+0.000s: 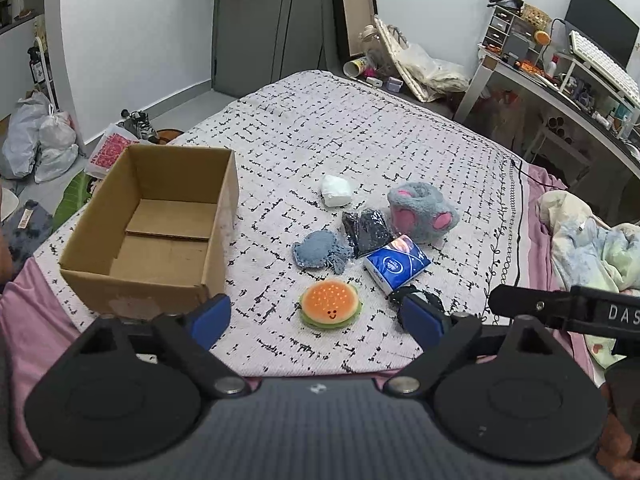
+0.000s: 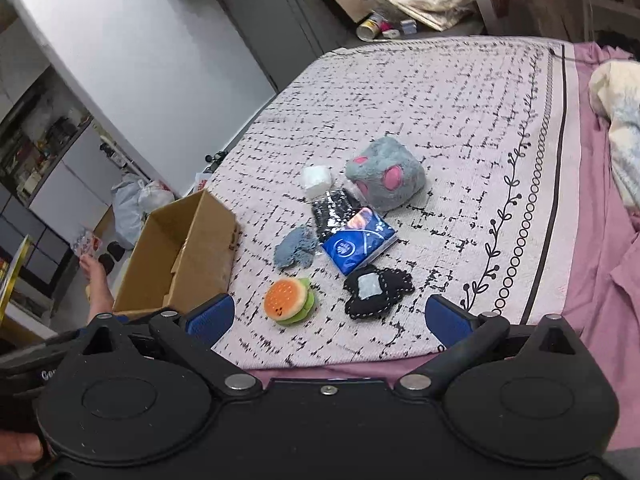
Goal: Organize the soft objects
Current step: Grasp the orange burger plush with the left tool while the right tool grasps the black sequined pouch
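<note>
Soft things lie on the patterned bed cover: a burger plush, a blue tissue pack, a grey-and-pink plush, a denim toy, a black sparkly pouch, a white wad and a black felt toy. An open, empty cardboard box stands to their left. My left gripper is open, just short of the burger. My right gripper is open and empty at the near bed edge.
A rumpled blanket lies on the pink sheet at right. A cluttered desk stands beyond the bed's right side. Bags and shoes sit on the floor left of the bed. A bare foot shows by the box.
</note>
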Action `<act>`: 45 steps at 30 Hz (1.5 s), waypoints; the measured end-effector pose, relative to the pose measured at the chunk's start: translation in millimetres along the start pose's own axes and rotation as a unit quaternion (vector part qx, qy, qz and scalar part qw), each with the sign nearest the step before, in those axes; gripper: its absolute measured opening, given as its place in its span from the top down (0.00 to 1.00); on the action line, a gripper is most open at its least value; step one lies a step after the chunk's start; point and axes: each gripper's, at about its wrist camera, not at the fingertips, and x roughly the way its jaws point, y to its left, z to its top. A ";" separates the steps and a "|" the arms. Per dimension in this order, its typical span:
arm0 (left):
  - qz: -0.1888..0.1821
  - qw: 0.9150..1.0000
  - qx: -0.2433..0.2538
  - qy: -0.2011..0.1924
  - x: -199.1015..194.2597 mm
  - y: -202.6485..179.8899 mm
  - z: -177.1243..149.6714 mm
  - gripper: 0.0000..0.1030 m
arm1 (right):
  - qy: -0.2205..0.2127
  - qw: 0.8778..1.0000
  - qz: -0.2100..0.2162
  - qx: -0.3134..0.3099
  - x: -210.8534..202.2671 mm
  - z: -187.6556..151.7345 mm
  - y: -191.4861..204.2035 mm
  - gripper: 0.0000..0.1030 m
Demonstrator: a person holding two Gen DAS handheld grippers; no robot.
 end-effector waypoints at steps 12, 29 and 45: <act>-0.005 0.999 -0.011 0.035 54.5 -5.6 1.5 0.17 | 0.025 0.998 0.008 0.065 47.9 2.7 -36.5 0.06; -0.008 0.997 -0.006 0.083 126.0 -10.3 -1.4 0.19 | 0.066 0.995 0.021 0.078 96.4 1.8 -54.6 0.24; -0.021 0.991 0.004 0.132 168.2 -4.0 -2.2 0.47 | 0.089 0.996 0.017 0.025 129.5 3.9 -52.4 0.35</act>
